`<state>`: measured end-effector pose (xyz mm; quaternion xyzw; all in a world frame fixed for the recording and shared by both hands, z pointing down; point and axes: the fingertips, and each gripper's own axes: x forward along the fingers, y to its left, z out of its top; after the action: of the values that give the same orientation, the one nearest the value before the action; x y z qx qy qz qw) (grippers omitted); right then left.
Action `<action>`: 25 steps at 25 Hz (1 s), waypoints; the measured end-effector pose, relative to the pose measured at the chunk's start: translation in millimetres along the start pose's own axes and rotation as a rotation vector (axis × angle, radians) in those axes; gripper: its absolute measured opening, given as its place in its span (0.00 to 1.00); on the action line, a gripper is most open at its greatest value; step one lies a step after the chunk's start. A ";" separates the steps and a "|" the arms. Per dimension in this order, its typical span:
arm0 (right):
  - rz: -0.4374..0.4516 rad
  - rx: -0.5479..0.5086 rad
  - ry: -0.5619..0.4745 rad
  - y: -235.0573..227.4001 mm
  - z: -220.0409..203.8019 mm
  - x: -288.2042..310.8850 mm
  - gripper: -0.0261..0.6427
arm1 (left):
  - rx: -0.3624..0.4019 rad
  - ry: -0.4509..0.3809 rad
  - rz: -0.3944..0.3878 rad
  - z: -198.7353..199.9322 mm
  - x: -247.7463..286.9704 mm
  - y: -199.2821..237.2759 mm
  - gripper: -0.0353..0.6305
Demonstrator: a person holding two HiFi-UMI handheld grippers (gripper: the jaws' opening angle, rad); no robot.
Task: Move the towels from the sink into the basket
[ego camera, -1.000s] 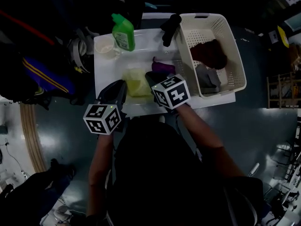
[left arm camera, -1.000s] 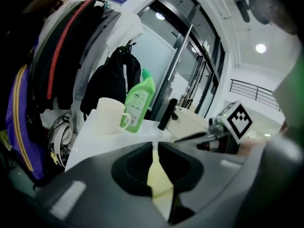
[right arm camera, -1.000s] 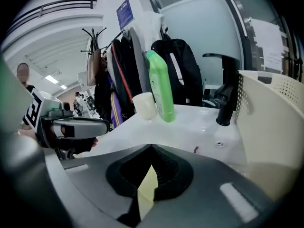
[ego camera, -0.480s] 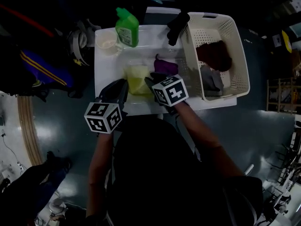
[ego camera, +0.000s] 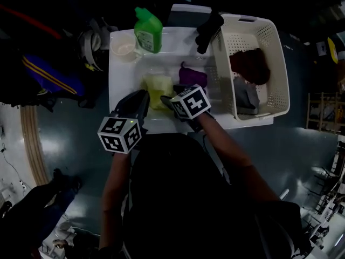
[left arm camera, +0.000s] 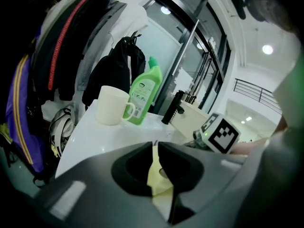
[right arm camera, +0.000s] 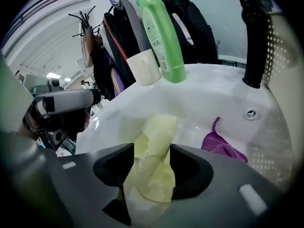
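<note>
The white moulded sink (ego camera: 122,80) is serving as the landmark. The pale yellow crumpled towel (ego camera: 157,84) is lying in the sink's basin, toward its left side. The purple bunched towel (ego camera: 192,75) is lying just beside it, toward the sink's right side.

The right tongs (right arm camera: 152,148) are standing wide apart above the sink's near edge, with the yellow towel filling the gap between them. The left tongs (left arm camera: 155,145) are drawn together to a thin slit at the sink's near-left edge. Yellow cloth is showing through that slit, and a grip on it cannot be confirmed.

The cream perforated plastic basket (ego camera: 278,80) is standing against the sink's right edge. A dark red towel (ego camera: 250,65) and a grey towel (ego camera: 246,97) are lying inside it, and its side nearest the sink is showing bare mesh. The black faucet (ego camera: 209,31) is rising at the sink's far-right corner. The green plastic bottle (ego camera: 148,30) and the cream mug (ego camera: 123,46) are occupying the surface at the sink's far-left corner.

Only the head view is showing the basket's contents. Only the right gripper view is showing the round drain fitting (right arm camera: 250,113) and the bare basin wall beyond the towels.
</note>
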<state>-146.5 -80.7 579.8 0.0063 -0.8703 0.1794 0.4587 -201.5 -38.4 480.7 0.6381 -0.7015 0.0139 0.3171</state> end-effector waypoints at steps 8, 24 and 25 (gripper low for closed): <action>-0.015 -0.030 0.035 -2.4 -6.9 10.7 0.13 | -0.005 0.009 -0.001 -3.4 1.9 1.8 0.11; -0.004 -0.058 -0.108 17.9 24.4 -38.9 0.05 | 0.034 0.014 -0.021 1.8 0.9 -12.2 0.11; -0.008 -0.065 -0.123 19.0 28.8 -45.7 0.05 | 0.039 0.012 -0.024 3.6 0.8 -14.6 0.11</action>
<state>-146.4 -79.1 522.6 0.0057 -0.9021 0.1484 0.4051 -189.8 -43.3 472.6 0.6527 -0.6913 0.0277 0.3089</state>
